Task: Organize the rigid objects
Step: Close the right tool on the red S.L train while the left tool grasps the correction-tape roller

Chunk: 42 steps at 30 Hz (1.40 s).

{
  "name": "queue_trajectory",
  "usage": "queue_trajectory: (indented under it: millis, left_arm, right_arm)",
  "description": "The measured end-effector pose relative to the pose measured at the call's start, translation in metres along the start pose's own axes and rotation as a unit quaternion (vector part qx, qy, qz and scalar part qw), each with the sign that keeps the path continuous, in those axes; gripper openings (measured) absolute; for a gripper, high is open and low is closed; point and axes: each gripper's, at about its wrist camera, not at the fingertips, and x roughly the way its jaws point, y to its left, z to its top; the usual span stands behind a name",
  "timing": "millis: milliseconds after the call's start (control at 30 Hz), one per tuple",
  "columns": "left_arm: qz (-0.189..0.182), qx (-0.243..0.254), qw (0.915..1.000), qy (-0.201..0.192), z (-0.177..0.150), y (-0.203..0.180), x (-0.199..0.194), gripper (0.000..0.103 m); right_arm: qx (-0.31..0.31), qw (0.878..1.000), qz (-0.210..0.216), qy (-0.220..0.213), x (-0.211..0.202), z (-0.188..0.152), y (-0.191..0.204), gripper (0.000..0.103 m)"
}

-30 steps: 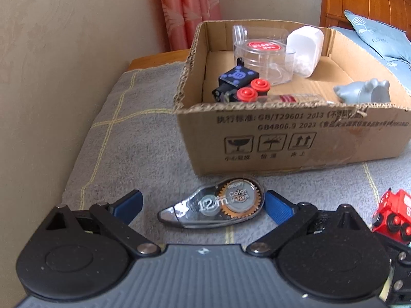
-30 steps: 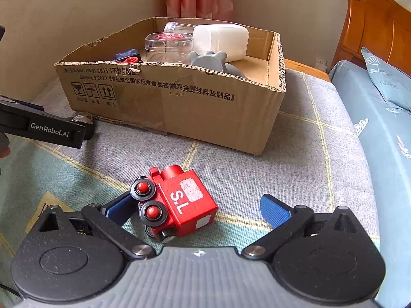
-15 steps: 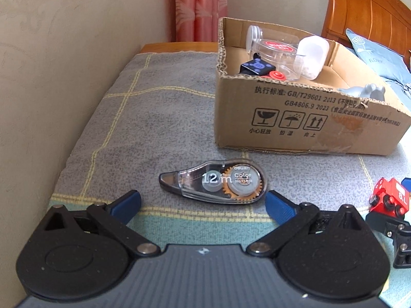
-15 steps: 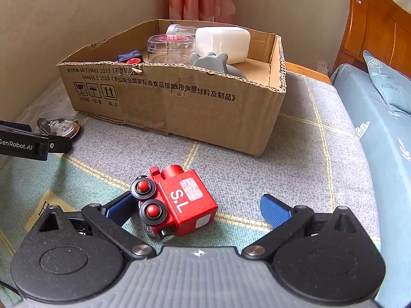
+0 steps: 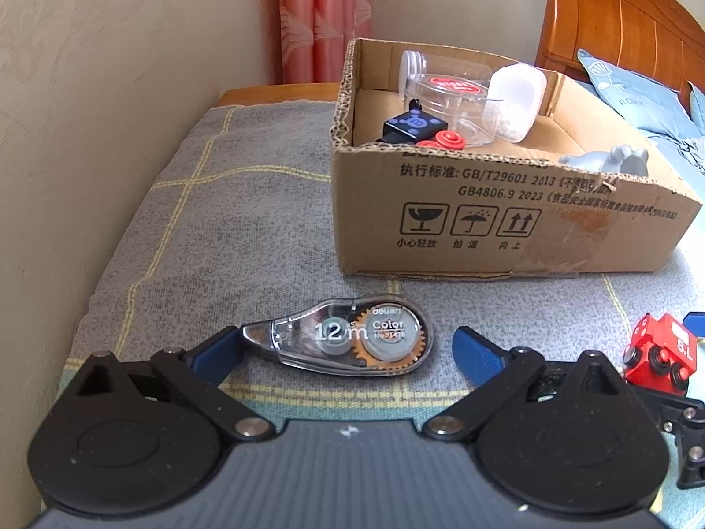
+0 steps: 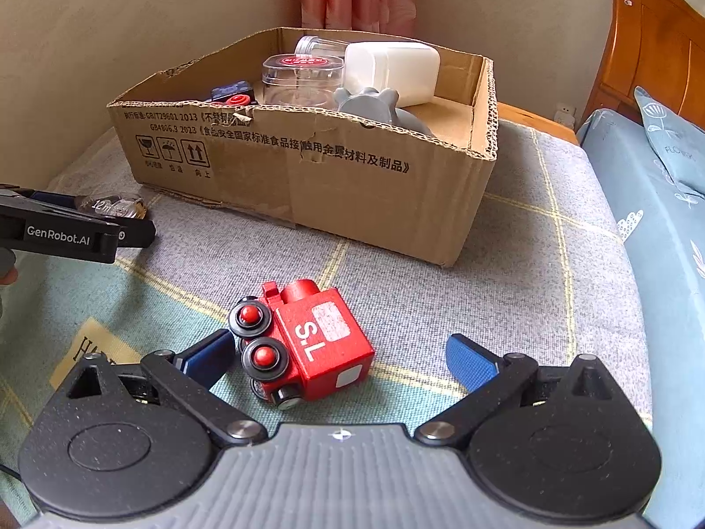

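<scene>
A clear correction tape dispenser [image 5: 348, 337] marked "12m" lies flat on the grey blanket between the blue pads of my open left gripper [image 5: 348, 352]. Its tip touches the left pad. A red toy train [image 6: 304, 344] marked "S.L" lies on its side between the pads of my open right gripper [image 6: 339, 359], close against the left pad. The train also shows in the left wrist view [image 5: 661, 359]. The cardboard box [image 6: 308, 176] stands behind both and holds a clear jar [image 6: 302, 81], a white container [image 6: 392, 70], a grey figure [image 6: 370, 103] and a dark blue toy [image 5: 414, 125].
The wall runs along the left [image 5: 88, 132]. A curtain [image 5: 326, 17] hangs behind the box. A wooden headboard [image 6: 652, 44] and blue pillows [image 6: 674, 132] lie to the right. The left gripper body [image 6: 66, 233] reaches in at the left of the right wrist view.
My left gripper drew back and swung left, then moved in again so that the tape dispenser lies between its pads. The right gripper and the red train have barely moved.
</scene>
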Motion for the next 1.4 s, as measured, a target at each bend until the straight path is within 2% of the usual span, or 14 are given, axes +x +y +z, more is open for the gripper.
queue_trajectory:
  millis: [167, 300, 600, 767, 1133, 1400]
  left_arm:
    - [-0.001, 0.003, 1.0, 0.0, -0.001, 0.0, -0.002, 0.098]
    - [-0.004, 0.005, 1.0, -0.001, -0.001, 0.001, -0.002, 0.098]
    - [-0.013, 0.013, 0.9998, -0.002, -0.005, 0.003, -0.005, 0.098]
    - [-0.015, 0.013, 0.9998, -0.003, -0.006, 0.005, -0.005, 0.097]
    - [0.01, -0.006, 0.9999, 0.002, -0.002, -0.002, -0.003, 0.098]
    - [0.014, 0.008, 0.9999, -0.006, -0.001, -0.006, -0.003, 0.095]
  right_arm:
    - [-0.003, 0.999, 0.034, 0.015, -0.019, -0.007, 0.002, 0.103]
    - [-0.012, 0.996, 0.084, 0.034, -0.021, -0.009, 0.01, 0.103]
    - [-0.013, 0.995, 0.099, 0.013, 0.005, 0.014, 0.022, 0.103]
    - [-0.028, 0.996, 0.083, 0.01, 0.013, 0.017, 0.027, 0.103]
    - [-0.051, 0.998, 0.04, 0.0, 0.016, 0.011, 0.035, 0.103]
    - [-0.045, 0.999, 0.024, -0.008, 0.02, 0.014, 0.034, 0.103]
